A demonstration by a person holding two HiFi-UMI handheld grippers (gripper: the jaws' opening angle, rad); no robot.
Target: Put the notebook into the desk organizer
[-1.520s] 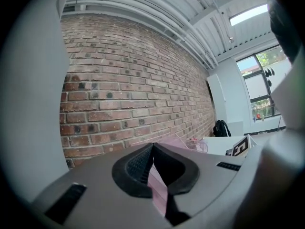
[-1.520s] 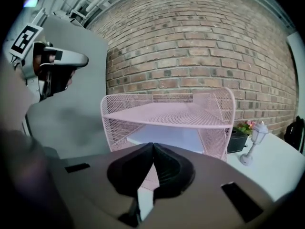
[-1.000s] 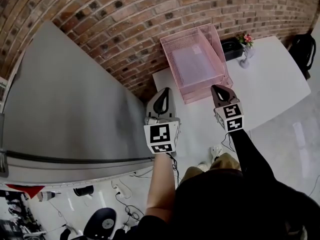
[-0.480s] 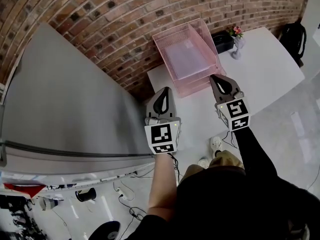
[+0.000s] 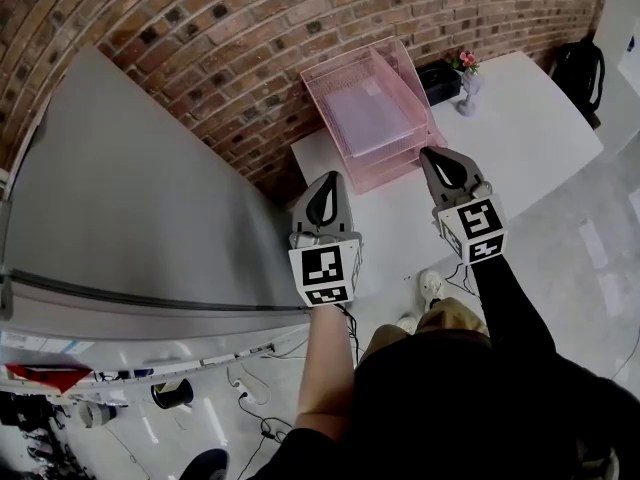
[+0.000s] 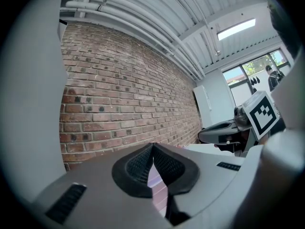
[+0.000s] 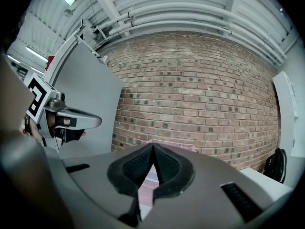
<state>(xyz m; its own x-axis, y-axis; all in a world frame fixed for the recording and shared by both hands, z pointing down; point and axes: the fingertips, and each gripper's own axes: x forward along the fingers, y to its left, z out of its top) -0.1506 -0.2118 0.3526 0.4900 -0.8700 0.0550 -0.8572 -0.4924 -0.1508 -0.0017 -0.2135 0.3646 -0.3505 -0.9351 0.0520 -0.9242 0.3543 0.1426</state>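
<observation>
The pink wire desk organizer (image 5: 398, 73) stands on the white table (image 5: 520, 138) against the brick wall. A pale lilac notebook (image 5: 360, 116) lies flat in its top tray. My left gripper (image 5: 327, 182) hangs in the air short of the table's near left corner, shut with nothing in it. My right gripper (image 5: 433, 156) hovers just in front of the organizer's near right corner, also shut and empty. In the left gripper view the pads (image 6: 143, 162) meet at the tip, and the right gripper (image 6: 223, 130) shows to the right. The right gripper view shows its pads (image 7: 164, 164) together and the organizer (image 7: 177, 147) just beyond.
A large grey panel (image 5: 130, 198) stands at my left, close to the left gripper. A black box (image 5: 440, 78) and a small vase of flowers (image 5: 466, 76) sit behind the organizer. A black bag (image 5: 580, 73) is at the far right. Cables (image 5: 250, 368) lie on the floor.
The view has shifted, so the organizer and table sit a little further left and up. Both grippers hold much the same pose, shut and empty.
</observation>
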